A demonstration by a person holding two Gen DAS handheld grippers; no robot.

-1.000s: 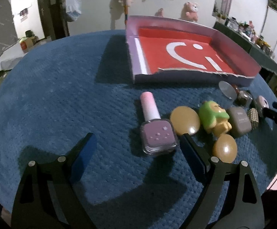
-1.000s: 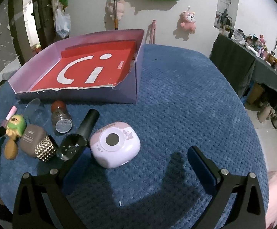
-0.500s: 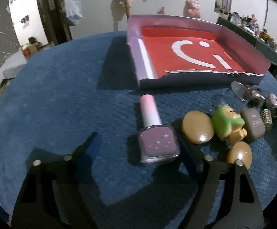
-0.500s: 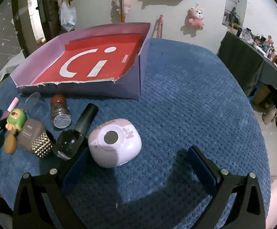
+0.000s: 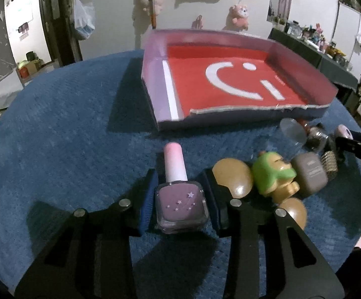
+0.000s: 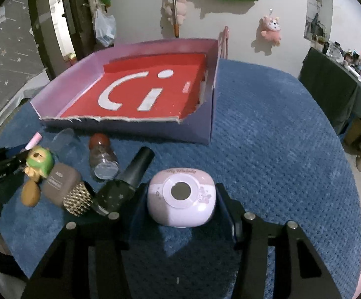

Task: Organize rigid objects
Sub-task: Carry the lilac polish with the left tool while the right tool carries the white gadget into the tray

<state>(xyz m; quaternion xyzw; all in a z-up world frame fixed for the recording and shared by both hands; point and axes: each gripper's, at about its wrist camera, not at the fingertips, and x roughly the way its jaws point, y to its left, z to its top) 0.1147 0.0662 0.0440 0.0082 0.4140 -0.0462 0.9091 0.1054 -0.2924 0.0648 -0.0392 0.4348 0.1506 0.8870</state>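
Note:
My left gripper [image 5: 180, 199] is shut on the square purple nail polish bottle [image 5: 181, 205] with a pink cap, which lies on the blue cloth. My right gripper [image 6: 181, 205] is shut on the pink rounded toy camera [image 6: 181, 201]. A red and lilac box tray [image 5: 155, 79] stands beyond both; it also shows in the right wrist view [image 6: 210, 104]. Between the grippers lie a green-capped figure [image 5: 272, 174], a taupe case [image 5: 310, 175], a black nail polish bottle [image 6: 125, 182], a studded piece [image 6: 77, 198] and a glitter jar [image 6: 103, 157].
Two tan oval pieces [image 5: 232, 179] lie right of the purple bottle. A clear cup [image 6: 66, 139] lies near the tray's front wall. The blue cloth [image 6: 280, 137] ends at a table edge on the right, with a dark cluttered table [image 6: 342, 82] beyond.
Both grippers moved forward and closed: the left onto the purple nail polish bottle, the right onto the pink toy camera. The other objects stayed put.

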